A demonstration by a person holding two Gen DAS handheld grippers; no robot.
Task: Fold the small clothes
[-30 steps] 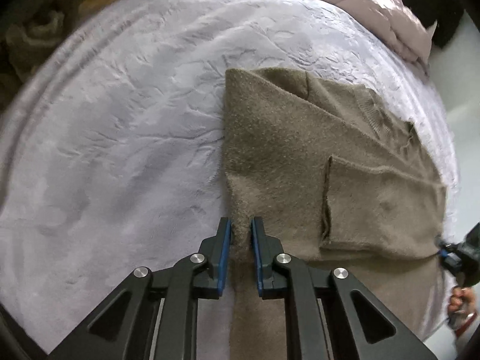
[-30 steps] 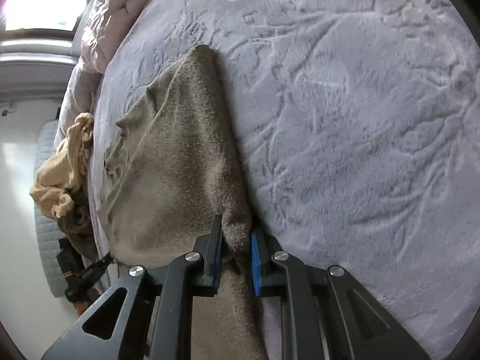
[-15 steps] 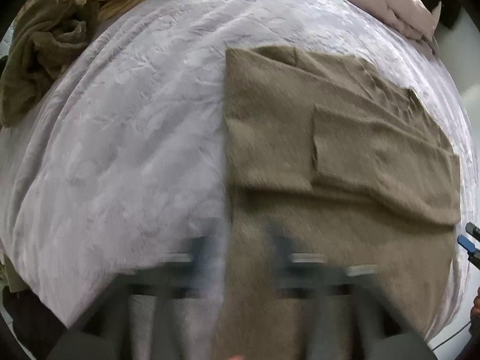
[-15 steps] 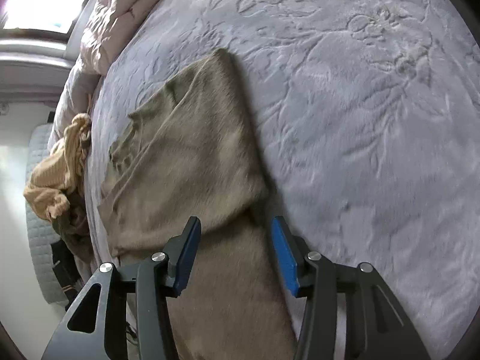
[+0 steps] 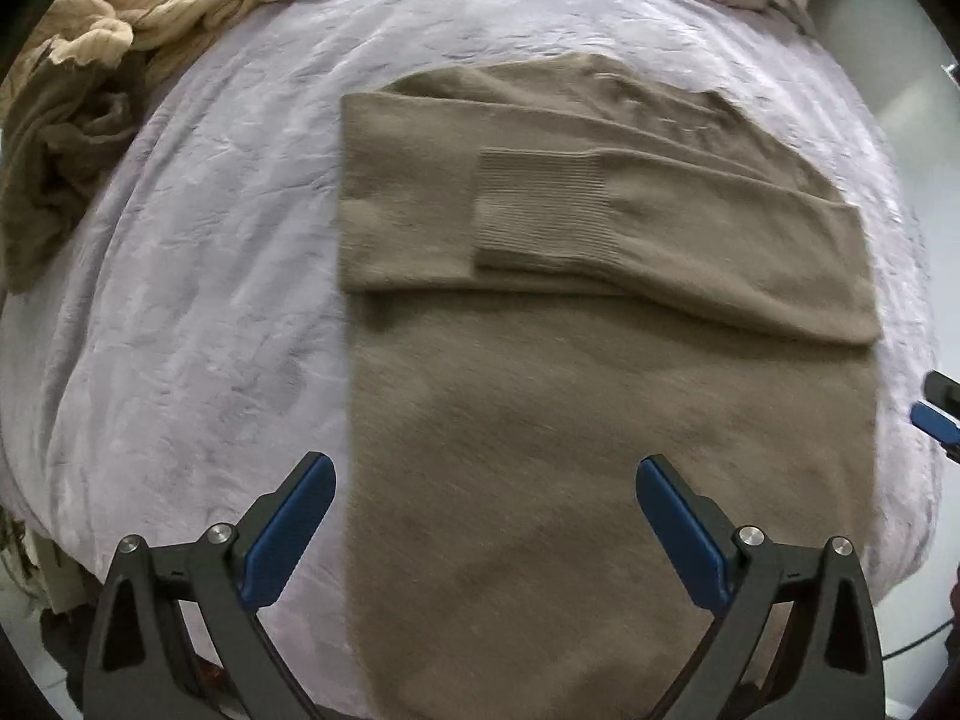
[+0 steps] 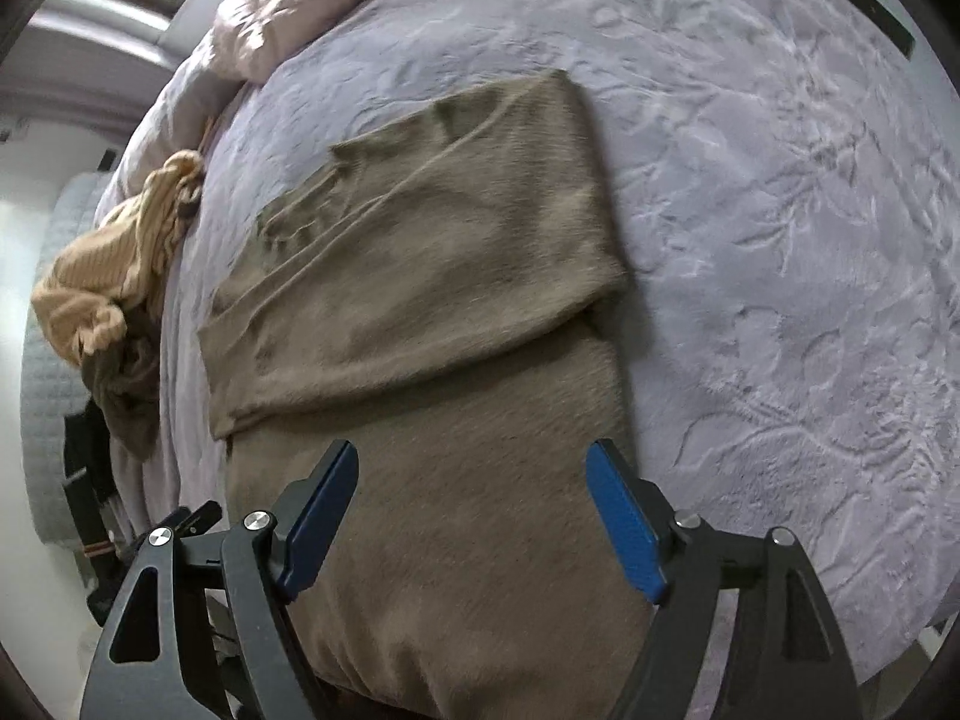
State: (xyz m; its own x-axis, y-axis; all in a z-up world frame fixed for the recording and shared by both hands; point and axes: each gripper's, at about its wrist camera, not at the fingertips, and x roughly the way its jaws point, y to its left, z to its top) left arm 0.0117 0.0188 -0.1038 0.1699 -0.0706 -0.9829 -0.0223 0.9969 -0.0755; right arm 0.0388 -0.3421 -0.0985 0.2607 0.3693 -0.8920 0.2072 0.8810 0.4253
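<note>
Knitwear in taupe, a sweater (image 5: 600,450), lies flat on a lavender embossed bedspread (image 5: 210,300), its upper part doubled over and one sleeve with a ribbed cuff (image 5: 540,210) laid across the fold. The left gripper (image 5: 486,516) hangs above the sweater's lower body, blue-padded fingers (image 5: 288,528) spread wide with nothing between them; the left finger sits over bare bedspread just beside the garment's straight edge, the right over the knit. The right gripper (image 6: 474,516) hovers over the same garment from the other side, its jaws having just been opening and now parted, clear of the cloth, no fabric pinched between the pads (image 6: 624,522). In the left wrist view, a tip of the right gripper shows at the frame's right edge. A heap of tan and olive clothes (image 5: 120,60) sits at the bedspread's far left corner, well apart from the sweater, and a pale pink quilt (image 6: 300,0) is bunched along the far edge.
</note>
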